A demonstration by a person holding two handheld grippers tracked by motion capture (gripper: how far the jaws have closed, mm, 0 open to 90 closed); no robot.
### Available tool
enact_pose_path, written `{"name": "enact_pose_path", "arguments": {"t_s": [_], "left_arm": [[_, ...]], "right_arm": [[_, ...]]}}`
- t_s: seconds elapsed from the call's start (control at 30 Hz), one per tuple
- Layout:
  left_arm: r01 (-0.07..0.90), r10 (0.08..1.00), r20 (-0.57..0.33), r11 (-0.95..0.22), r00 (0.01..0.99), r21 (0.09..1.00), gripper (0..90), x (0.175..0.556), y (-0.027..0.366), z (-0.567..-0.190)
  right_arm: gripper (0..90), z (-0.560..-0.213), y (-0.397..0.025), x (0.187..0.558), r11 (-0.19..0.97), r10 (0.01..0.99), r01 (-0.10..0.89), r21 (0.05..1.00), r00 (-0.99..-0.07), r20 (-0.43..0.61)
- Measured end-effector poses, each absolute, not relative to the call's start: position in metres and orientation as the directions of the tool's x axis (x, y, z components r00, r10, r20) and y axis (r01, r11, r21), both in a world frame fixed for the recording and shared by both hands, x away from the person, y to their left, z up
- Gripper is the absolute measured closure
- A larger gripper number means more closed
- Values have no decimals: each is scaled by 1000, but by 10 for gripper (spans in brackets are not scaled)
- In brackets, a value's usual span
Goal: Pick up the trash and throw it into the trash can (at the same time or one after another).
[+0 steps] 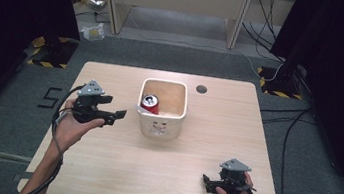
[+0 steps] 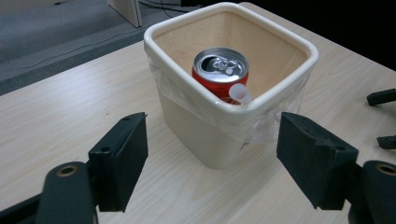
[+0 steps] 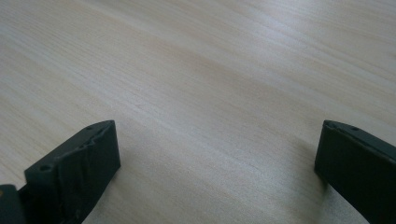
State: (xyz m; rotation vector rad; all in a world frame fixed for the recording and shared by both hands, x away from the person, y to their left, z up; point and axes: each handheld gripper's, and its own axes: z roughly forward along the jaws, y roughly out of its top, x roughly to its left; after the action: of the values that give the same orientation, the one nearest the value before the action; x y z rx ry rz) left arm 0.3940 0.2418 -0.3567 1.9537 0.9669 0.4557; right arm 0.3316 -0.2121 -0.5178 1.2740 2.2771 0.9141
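A cream square bin (image 1: pixel 161 125) lined with clear plastic stands at the middle of the wooden table (image 1: pixel 115 170). Inside it a red soda can (image 1: pixel 150 104) stands upright, with a small white piece by the near rim. In the left gripper view the bin (image 2: pixel 196 135) and the can (image 2: pixel 220 70) lie just ahead. My left gripper (image 1: pixel 114 108) hovers open just left of the bin, nothing between its jaws; it shows as (image 2: pixel 212 163). My right gripper (image 1: pixel 206 181) rests low at the table's front right, open over bare wood (image 3: pixel 215 154).
A round cable hole (image 1: pixel 202 89) sits in the table behind the bin. Grey carpet surrounds the table, with cables and a stand base at the back right (image 1: pixel 283 76). Desk legs stand beyond. The right gripper's jaw tips (image 2: pixel 380 97) show at the left gripper view's right edge.
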Motion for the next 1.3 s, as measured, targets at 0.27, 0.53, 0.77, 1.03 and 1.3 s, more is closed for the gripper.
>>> {"name": "enact_pose_path", "arguments": {"t_s": [0.27, 0.53, 0.77, 1.03, 1.3], "left_arm": [[454, 773, -88, -272, 628, 848, 241, 391, 252, -374], [459, 775, -99, -262, 625, 849, 232, 386, 258, -387], [460, 774, -93, -270, 626, 846, 230, 379, 259, -403], [468, 779, -99, -264, 619, 843, 230, 372, 262, -422], [461, 780, -80, -280, 621, 842, 230, 365, 259, -436]], "right_arm": [[3, -518, -212, 332, 380, 854, 611, 695, -520, -9], [3, -518, -212, 332, 379, 854, 611, 695, -520, -9], [3, -518, -212, 332, 380, 854, 611, 695, -520, -9], [3, -518, -212, 332, 380, 854, 611, 695, -520, -9], [3, -518, -212, 332, 379, 854, 611, 695, -520, -9]]}}
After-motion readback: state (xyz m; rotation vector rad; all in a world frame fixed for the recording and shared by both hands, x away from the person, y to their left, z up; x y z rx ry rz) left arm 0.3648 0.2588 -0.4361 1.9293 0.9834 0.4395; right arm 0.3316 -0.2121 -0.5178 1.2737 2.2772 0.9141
